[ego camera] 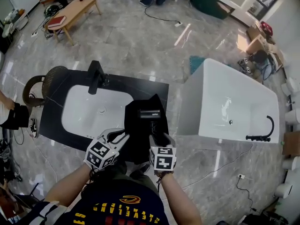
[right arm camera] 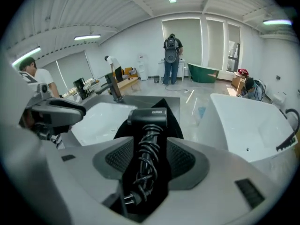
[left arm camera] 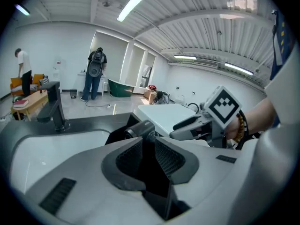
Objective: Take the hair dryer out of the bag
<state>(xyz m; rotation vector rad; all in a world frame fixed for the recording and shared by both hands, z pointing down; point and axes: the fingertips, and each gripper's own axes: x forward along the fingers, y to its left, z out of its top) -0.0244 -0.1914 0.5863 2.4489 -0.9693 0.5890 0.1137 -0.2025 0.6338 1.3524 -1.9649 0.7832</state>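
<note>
The black hair dryer (ego camera: pixel 149 114) stands above the black bag (ego camera: pixel 138 142), at the front of the sink counter. Its head (right arm camera: pixel 148 116) points sideways and its cord is wound round the handle (right arm camera: pixel 146 165). My right gripper (ego camera: pixel 158 138) is shut on that handle from below. My left gripper (ego camera: pixel 120 136) is just to the left, shut on a fold of the bag's black fabric (left arm camera: pixel 149 165). In the left gripper view the dryer's head (left arm camera: pixel 139 129) shows just past the jaws, and the right gripper (left arm camera: pixel 199 123) is to its right. How much of the handle is still inside the bag is hidden.
The bag lies on a black counter (ego camera: pixel 56 121) with a white sink basin (ego camera: pixel 89 109) and a black faucet (ego camera: pixel 96 76). A white bathtub (ego camera: pixel 234 104) stands close on the right. A person (right arm camera: pixel 171 55) stands far back, another person (left arm camera: pixel 23 71) at the left by a wooden table (ego camera: pixel 75 11).
</note>
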